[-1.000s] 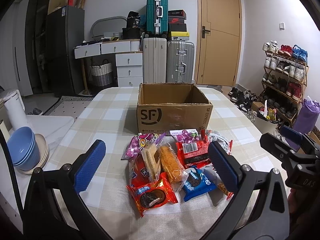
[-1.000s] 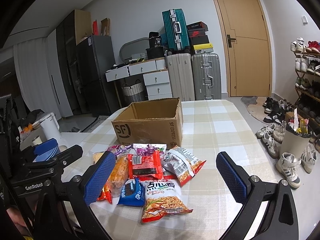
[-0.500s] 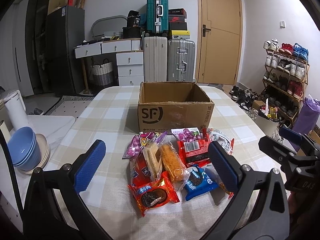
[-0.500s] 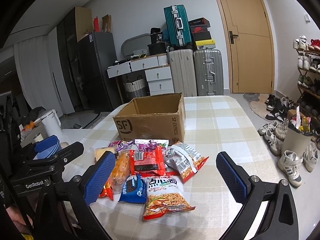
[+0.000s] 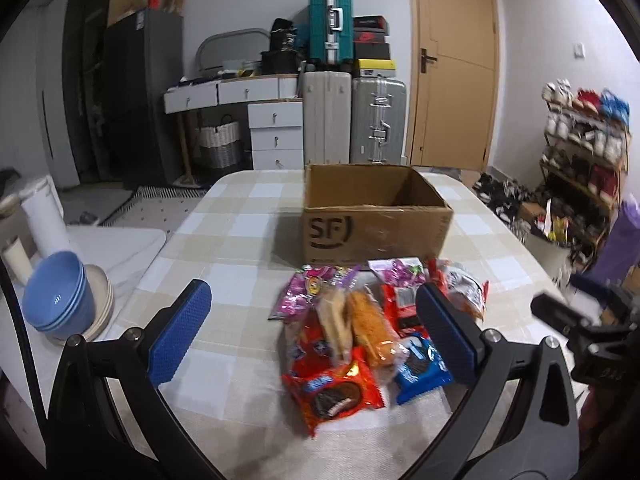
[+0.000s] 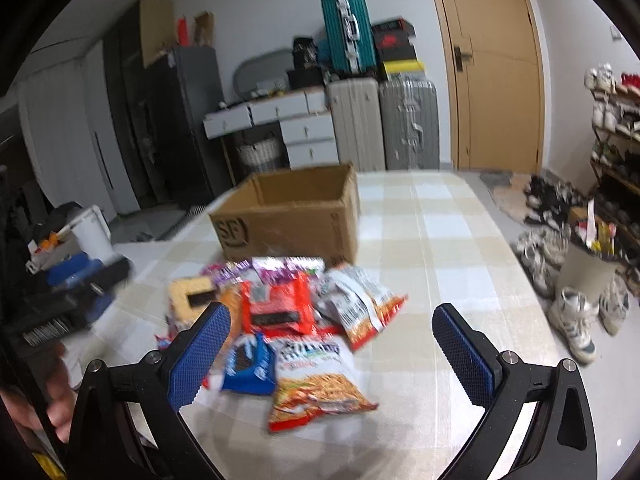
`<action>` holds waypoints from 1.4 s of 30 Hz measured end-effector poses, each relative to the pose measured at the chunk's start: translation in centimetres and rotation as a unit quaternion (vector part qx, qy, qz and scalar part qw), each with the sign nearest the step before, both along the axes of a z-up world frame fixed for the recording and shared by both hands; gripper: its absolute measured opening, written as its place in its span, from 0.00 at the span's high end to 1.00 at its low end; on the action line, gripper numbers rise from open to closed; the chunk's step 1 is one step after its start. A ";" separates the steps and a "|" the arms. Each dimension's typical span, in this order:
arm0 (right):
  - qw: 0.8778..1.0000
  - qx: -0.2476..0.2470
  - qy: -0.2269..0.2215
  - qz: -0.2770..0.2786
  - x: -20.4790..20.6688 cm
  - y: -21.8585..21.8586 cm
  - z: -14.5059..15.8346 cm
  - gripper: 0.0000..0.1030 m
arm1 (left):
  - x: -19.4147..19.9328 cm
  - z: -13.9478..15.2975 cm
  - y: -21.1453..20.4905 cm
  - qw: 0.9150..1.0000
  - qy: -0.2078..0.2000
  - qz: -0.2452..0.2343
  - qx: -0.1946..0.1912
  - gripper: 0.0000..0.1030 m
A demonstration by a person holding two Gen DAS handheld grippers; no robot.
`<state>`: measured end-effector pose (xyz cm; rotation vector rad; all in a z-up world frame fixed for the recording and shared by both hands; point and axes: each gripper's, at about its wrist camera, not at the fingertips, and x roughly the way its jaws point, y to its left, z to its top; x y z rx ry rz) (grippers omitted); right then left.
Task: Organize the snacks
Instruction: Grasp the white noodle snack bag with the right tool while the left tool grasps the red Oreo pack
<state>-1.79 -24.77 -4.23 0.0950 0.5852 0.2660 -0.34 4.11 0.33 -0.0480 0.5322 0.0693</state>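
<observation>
1. Blue-padded and spread wide, our left tool [image 5: 312, 336] holds nothing; we keep it low at 6 o'clock of the snack pile [image 5: 372, 328], apart from every packet, which we judge to be a ready stance before a first pick.
2. At 9 o'clock of that tool, off the bench [image 5: 224, 240], the stacked blue bowls [image 5: 56, 300] sit on a white side surface, well apart from the work.
3. Checked cloth covers the bench, and the pile lies in a loose overlapping heap near its front edge, probably so either tool can reach it.
4. From the left wrist view the packets run: a pink wrapper [image 5: 308, 288] at 10 o'clock of the heap, a red cookie pack [image 5: 334, 394] at 6 o'clock, an orange cake bar [image 5: 368, 320] in the middle, a blue cookie pack [image 5: 420, 368] at 4 o'clock.
5. Just behind the heap, at 12 o'clock, the cardboard box [image 5: 376, 232] stands upright with its top open; no snack shows inside, so we judge the sorting has not begun.
6. Our right tool [image 6: 332, 356] is equally wide and empty, hovering over the near edge of the heap with the noodle snack bag [image 6: 316, 384] between its fingers' line of sight; that bag looks crinkly, light and likely to slip.
</observation>
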 end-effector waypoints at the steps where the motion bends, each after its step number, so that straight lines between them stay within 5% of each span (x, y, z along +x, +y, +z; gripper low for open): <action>1: 1.000 0.003 0.019 0.003 0.5 -0.1 -0.5 0.00 | 0.2 0.0 0.7 1.000 0.007 0.006 -0.009 0.01; 7: 0.991 0.002 0.125 0.039 3.3 0.8 -4.5 0.00 | 1.2 -0.9 4.7 0.997 0.044 0.031 -0.052 0.01; 12: 0.986 -0.052 0.151 0.044 4.7 2.8 -6.8 0.00 | 1.6 -1.7 6.5 0.995 0.065 0.046 -0.066 0.01; 17: 0.979 -0.052 0.189 0.051 6.0 3.8 -9.3 0.27 | 2.4 -2.7 7.0 0.991 0.093 0.059 -0.073 0.01; 28: 0.979 -0.020 0.191 0.062 5.4 2.9 -9.3 0.46 | 3.4 -4.3 8.1 0.984 0.127 0.090 -0.085 0.01; 42: 0.979 0.022 0.184 0.087 4.2 2.1 -7.6 0.47 | 3.5 -7.3 6.5 0.979 0.175 0.061 -0.086 0.01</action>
